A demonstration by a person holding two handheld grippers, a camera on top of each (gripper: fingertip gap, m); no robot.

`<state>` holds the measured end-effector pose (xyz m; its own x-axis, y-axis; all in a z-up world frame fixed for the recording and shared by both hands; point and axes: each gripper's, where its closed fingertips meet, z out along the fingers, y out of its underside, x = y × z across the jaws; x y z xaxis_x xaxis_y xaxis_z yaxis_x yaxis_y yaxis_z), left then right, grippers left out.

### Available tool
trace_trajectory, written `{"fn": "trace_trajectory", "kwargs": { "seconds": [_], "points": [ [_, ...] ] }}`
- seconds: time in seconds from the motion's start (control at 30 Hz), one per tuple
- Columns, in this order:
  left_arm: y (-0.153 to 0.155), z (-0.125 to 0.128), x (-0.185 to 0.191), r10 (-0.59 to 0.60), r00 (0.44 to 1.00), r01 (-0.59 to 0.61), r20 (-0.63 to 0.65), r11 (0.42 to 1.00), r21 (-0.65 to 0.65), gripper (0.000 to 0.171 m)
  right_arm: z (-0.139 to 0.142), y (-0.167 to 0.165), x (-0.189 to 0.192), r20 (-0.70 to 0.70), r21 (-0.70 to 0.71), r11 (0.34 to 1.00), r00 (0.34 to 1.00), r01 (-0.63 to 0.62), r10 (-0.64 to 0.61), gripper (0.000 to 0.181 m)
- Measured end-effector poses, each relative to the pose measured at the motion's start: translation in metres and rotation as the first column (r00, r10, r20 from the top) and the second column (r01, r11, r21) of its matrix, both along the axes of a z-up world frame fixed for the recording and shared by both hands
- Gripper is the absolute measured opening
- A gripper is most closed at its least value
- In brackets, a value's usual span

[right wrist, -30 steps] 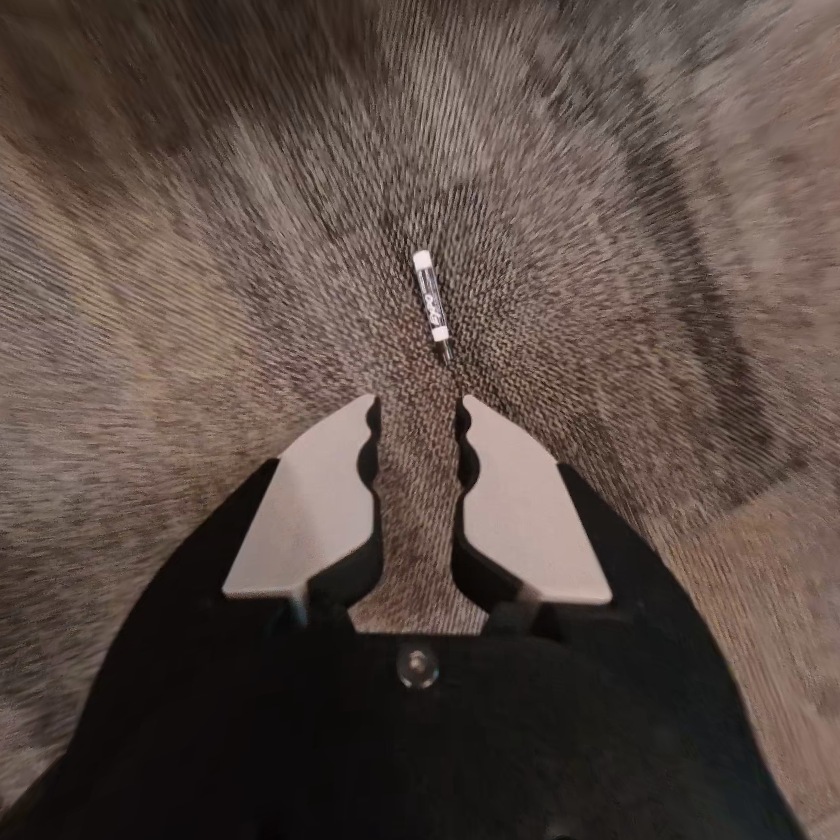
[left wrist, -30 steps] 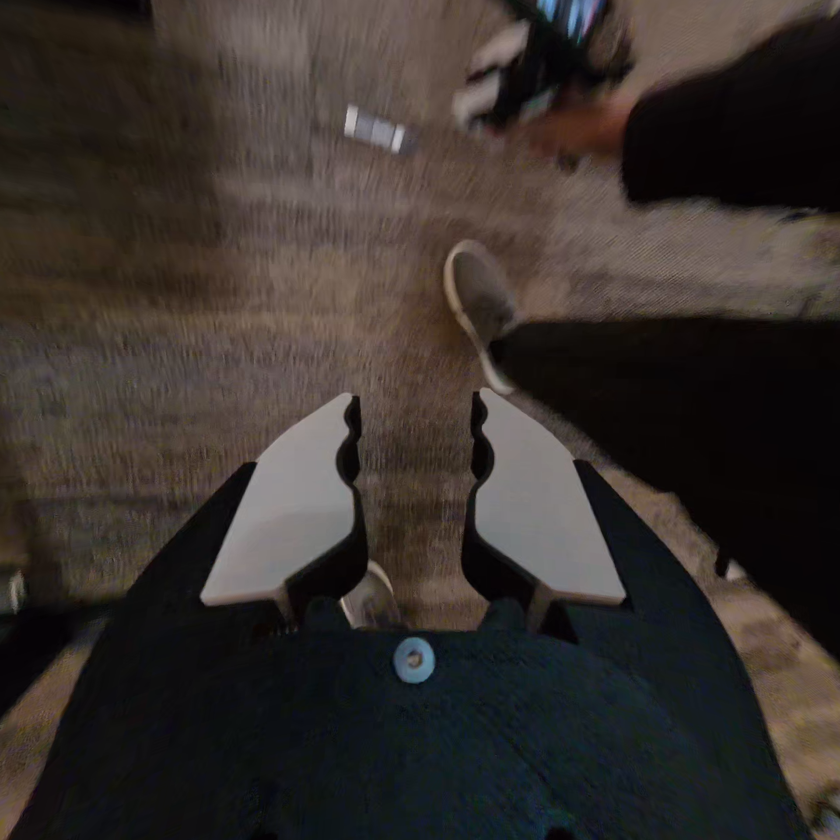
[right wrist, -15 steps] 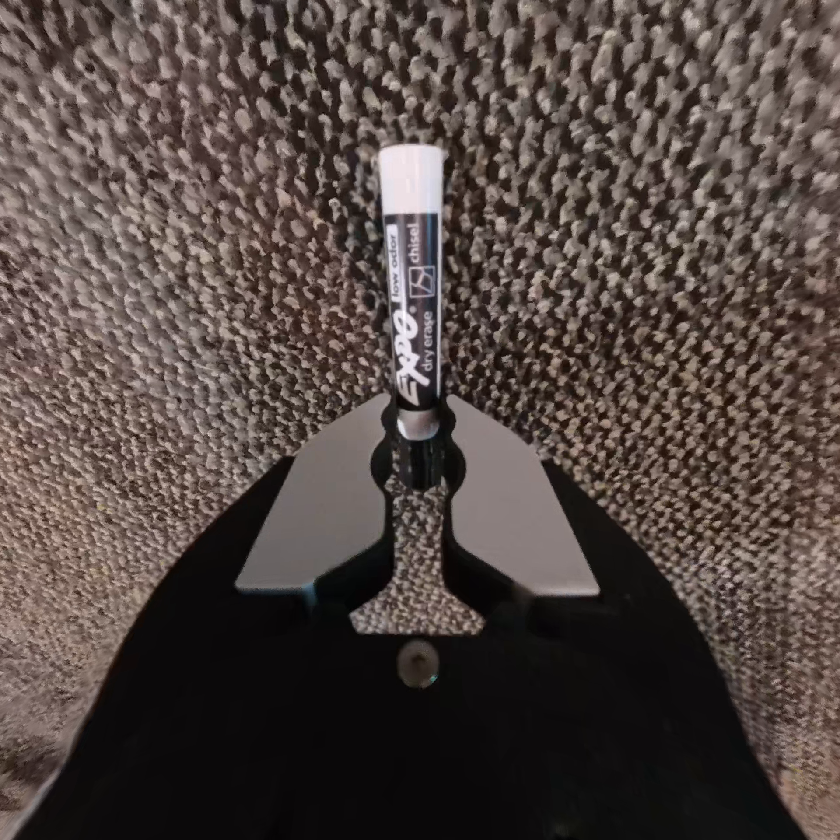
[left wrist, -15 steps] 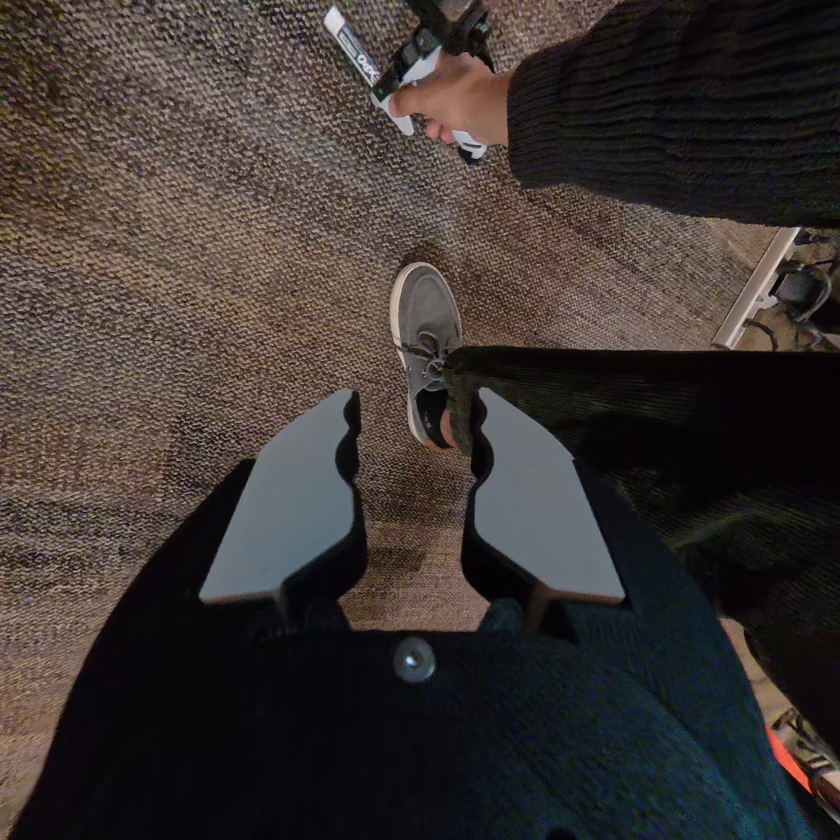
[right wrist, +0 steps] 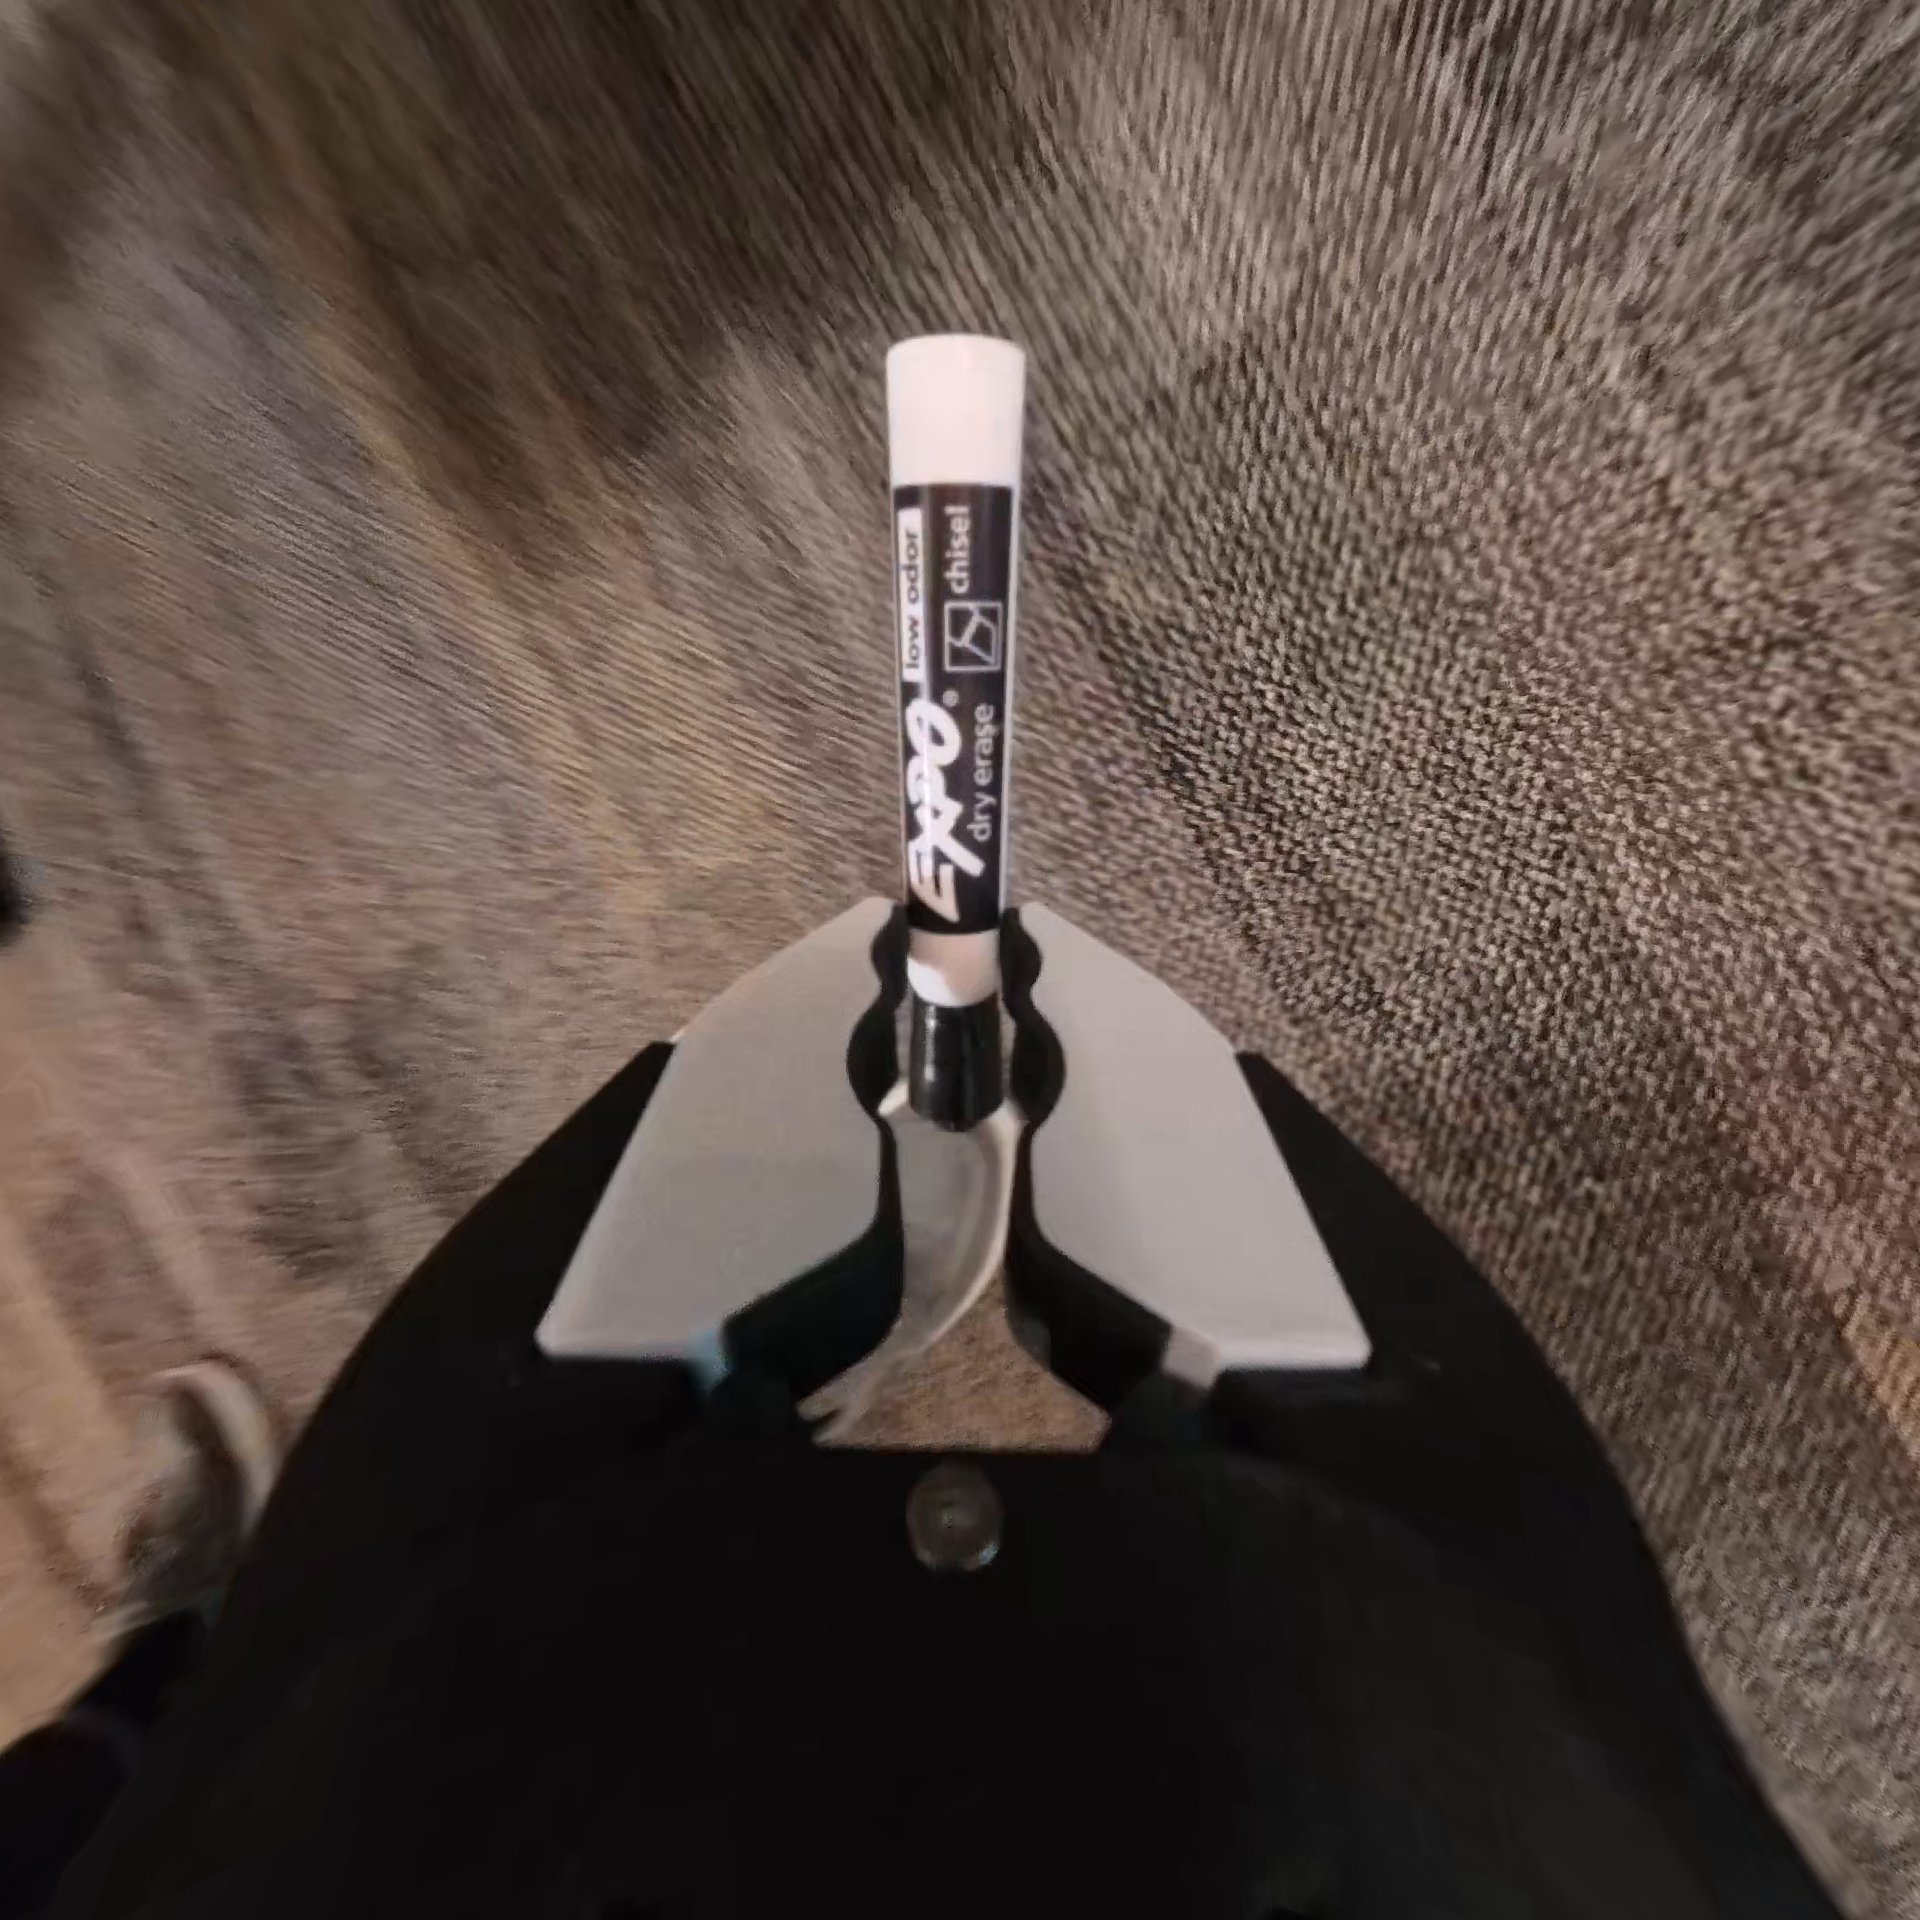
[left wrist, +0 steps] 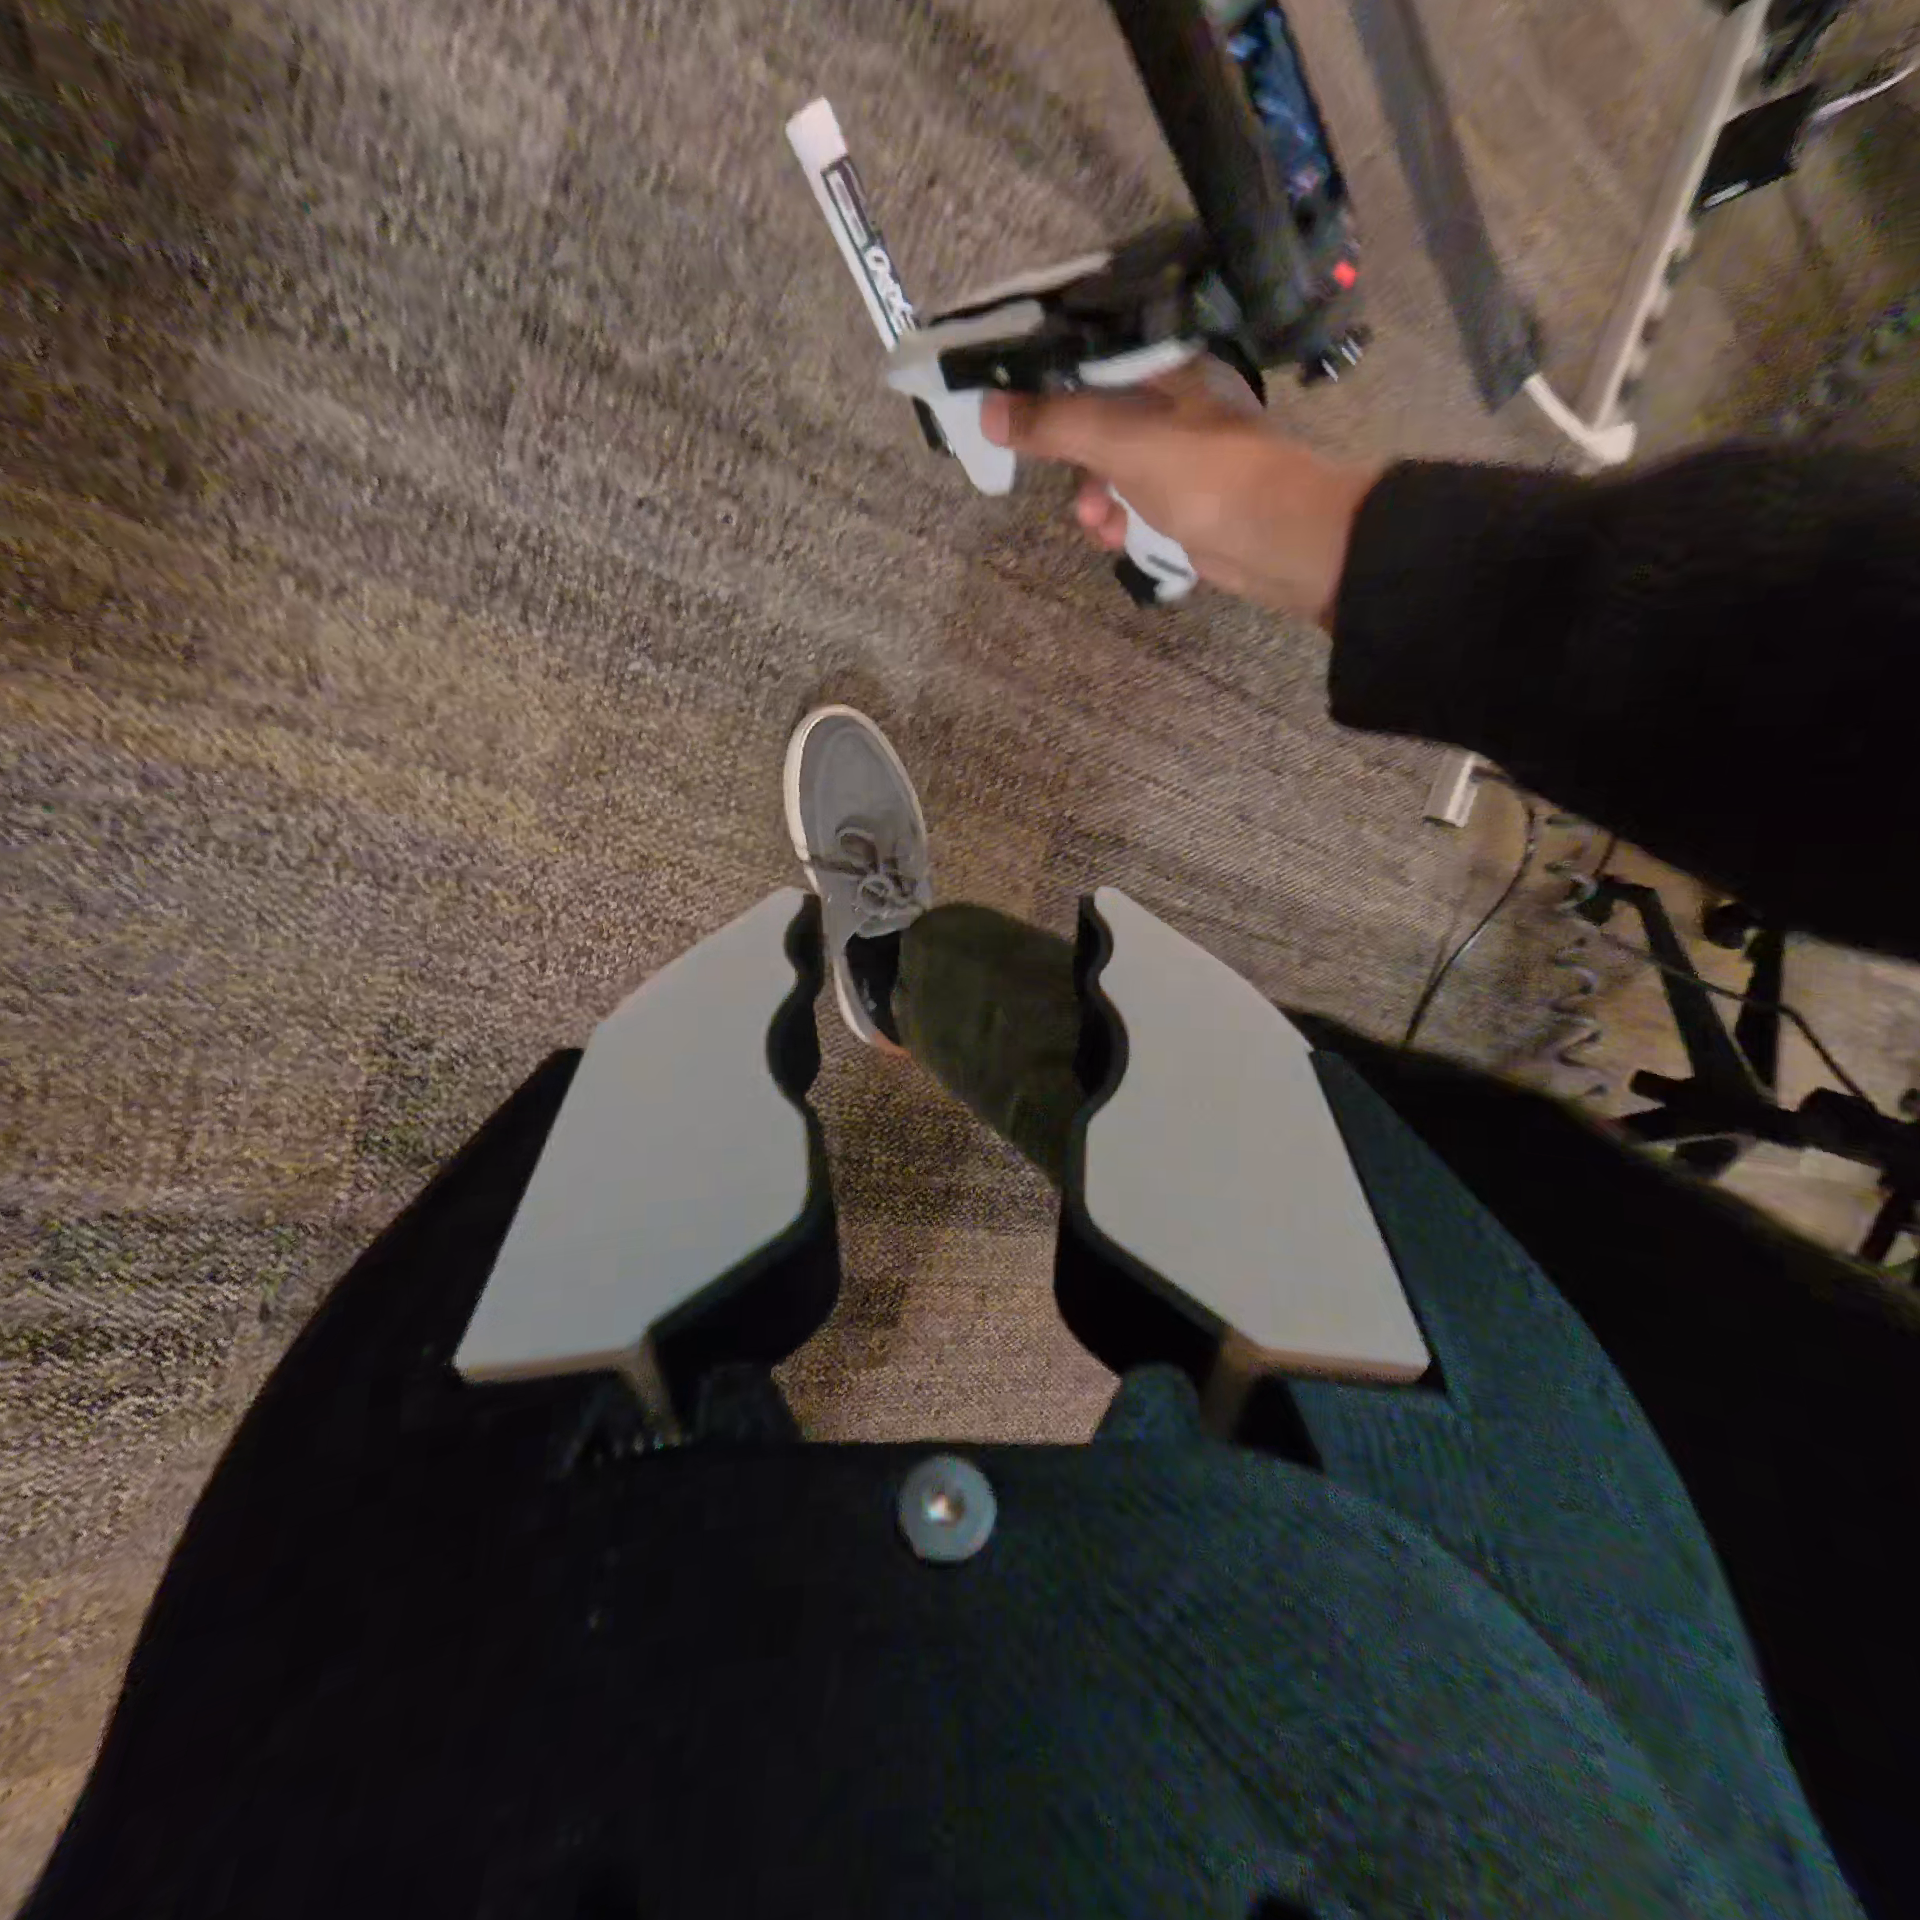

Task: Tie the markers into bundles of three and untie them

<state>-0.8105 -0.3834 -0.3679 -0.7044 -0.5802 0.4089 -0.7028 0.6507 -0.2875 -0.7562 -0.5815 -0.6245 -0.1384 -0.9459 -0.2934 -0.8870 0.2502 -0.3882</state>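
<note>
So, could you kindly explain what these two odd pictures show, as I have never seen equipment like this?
A person holds a hand-held two-finger gripper in each hand, each carrying a forward-looking camera. The left wrist view shows the left gripper open and empty above grey carpet, over the person's grey shoe. Farther off, their hand holds the right gripper. The right wrist view shows that gripper shut on a black-and-white marker, which sticks out forward, white end away from the camera.

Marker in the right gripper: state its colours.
White marker with a black label band and black tip end; clearest in the right wrist view.
</note>
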Motion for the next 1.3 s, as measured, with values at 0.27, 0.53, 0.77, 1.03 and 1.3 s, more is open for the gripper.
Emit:
{"fn": "trace_trajectory", "kwargs": {
  "seconds": [0.27, 0.53, 0.77, 1.03, 1.3],
  "points": [
    [-0.049, 0.202, 0.033, 0.039, 0.998, -0.024, 0.043, 0.952, -0.306, 0.027, 0.382, 0.082, -0.043, 0.299, 0.089, 0.99, 0.951, -0.111, 0.08, 0.018],
    [0.064, 0.405, 0.009, 0.128, 0.988, -0.032, 0.092, 0.734, -0.679, 0.05, 0.622, 0.244, -0.07, 0.571, -0.115, 0.922, 0.735, -0.37, 0.366, 0.018],
    [0.318, 0.506, -0.056, 0.402, 0.907, -0.154, 0.127, 0.596, -0.788, 0.02, 0.73, 0.518, -0.128, 0.618, -0.282, 0.701, 0.436, -0.655, 0.655, 0.018],
    [0.604, 0.585, -0.102, 0.762, 0.62, -0.367, 0.186, 0.491, -0.79, 0.021, 0.807, 0.789, -0.175, 0.641, -0.309, 0.434, 0.152, -0.846, 0.753, 0.024],
    [0.852, 0.572, -0.121, 0.946, 0.259, -0.554, 0.196, 0.312, -0.772, 0.021, 0.778, 0.975, -0.164, 0.668, -0.157, 0.291, 0.115, -0.944, 0.735, 0.037]
  ]
}}
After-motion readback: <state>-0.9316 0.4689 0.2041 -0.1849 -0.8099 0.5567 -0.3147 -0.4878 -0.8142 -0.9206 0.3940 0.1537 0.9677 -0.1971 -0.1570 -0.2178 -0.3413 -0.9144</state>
